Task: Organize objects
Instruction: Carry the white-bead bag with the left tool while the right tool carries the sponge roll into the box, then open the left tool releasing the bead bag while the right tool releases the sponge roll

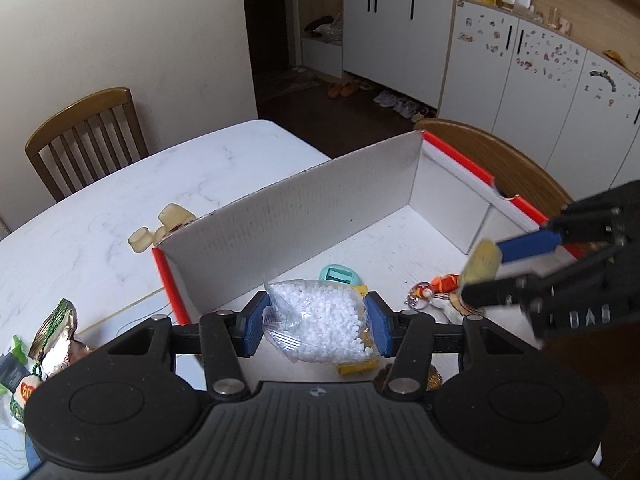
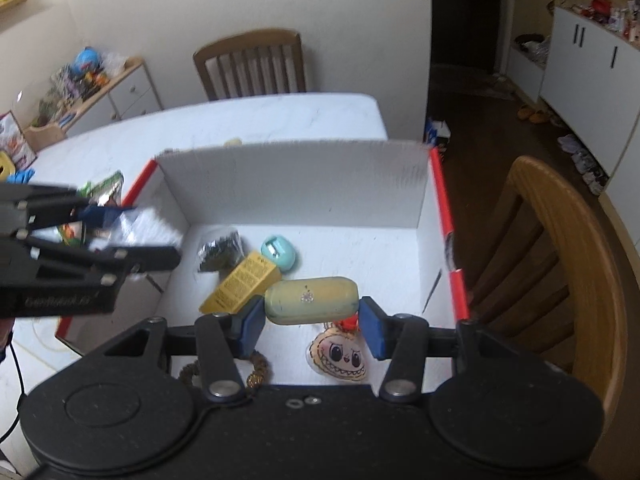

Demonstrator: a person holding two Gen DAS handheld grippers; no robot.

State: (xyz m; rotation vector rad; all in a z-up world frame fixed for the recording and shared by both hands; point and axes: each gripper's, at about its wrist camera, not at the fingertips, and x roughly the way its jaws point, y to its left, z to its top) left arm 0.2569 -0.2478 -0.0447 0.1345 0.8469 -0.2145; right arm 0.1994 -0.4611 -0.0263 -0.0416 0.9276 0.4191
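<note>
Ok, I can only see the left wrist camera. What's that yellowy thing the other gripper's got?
Observer: The right gripper is shut on a pale oval case with a sparkly dot.
Operator: What's under it?
Observer: A keychain with a toothy cartoon face, lying on the box floor.
Operator: And the yellow bit behind my bag?
Observer: A printed yellow carton, lying beside the teal case.

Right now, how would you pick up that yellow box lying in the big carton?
I'd grip the yellow box across its two long narrow sides, near the middle, coming down from above. It lies flat and slanted on the carton floor, so a tool would turn to match. One end sits close to the mint case, so the ends look crowded.
</note>
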